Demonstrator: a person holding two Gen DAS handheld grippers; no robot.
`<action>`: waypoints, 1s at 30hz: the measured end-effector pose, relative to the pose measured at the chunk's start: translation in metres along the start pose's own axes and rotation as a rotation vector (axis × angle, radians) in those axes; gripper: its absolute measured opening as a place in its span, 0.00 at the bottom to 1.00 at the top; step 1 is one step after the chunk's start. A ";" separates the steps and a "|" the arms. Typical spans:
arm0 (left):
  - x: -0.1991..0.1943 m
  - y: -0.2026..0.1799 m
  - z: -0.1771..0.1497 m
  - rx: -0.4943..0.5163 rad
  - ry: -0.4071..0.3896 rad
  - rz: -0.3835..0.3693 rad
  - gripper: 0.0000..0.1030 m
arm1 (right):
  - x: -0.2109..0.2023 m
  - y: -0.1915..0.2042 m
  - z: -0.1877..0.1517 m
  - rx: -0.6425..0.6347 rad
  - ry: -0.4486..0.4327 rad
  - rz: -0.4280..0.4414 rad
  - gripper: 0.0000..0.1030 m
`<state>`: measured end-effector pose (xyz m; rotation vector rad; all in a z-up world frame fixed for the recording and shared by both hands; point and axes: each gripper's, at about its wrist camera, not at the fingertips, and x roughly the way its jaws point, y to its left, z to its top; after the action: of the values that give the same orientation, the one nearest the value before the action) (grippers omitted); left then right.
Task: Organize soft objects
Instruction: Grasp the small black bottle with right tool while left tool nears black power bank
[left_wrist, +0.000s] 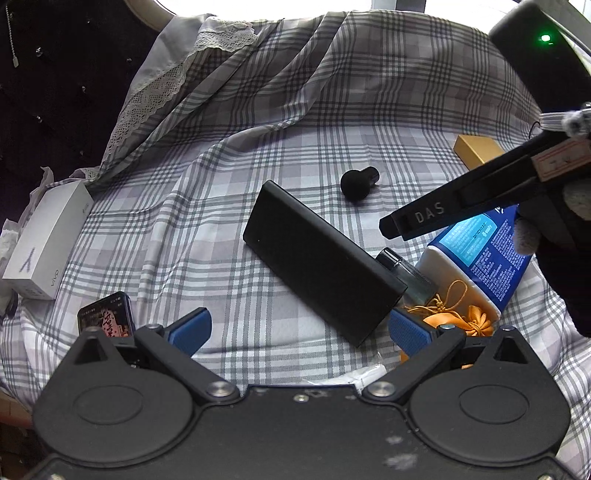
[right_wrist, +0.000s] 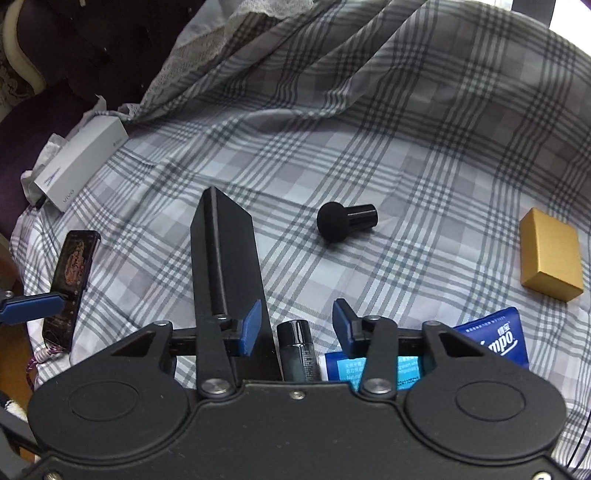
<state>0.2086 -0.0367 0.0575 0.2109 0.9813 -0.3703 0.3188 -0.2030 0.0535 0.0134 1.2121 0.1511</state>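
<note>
Below, the right gripper (right_wrist: 295, 328) is seen with its blue pads partly apart and nothing pressed between them; a small dark bottle (right_wrist: 298, 350) stands in the gap, untouched as far as can be told. Just beside it lie a black box (right_wrist: 225, 258) and a blue tissue pack (right_wrist: 495, 341). The left gripper (left_wrist: 299, 328) is held wide open and empty over the plaid sheet (left_wrist: 332, 110). An orange drawstring pouch (left_wrist: 458, 317) is tucked against the tissue pack. Farther out are found a black sponge applicator (right_wrist: 345, 219), a gold box (right_wrist: 548, 254), a phone (right_wrist: 72, 273) and a white box (right_wrist: 83, 162).
</note>
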 end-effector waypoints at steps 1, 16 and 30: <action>0.001 0.002 -0.001 -0.001 0.003 -0.003 0.99 | 0.005 -0.001 0.002 -0.005 0.015 -0.006 0.42; 0.014 0.018 -0.004 -0.026 0.019 -0.008 0.99 | 0.049 0.008 0.008 -0.110 0.199 0.000 0.37; 0.012 0.020 0.003 -0.035 0.010 0.001 0.99 | 0.044 -0.065 0.032 0.312 0.030 -0.006 0.28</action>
<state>0.2248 -0.0221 0.0495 0.1817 0.9966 -0.3511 0.3708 -0.2599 0.0176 0.2804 1.2558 -0.0445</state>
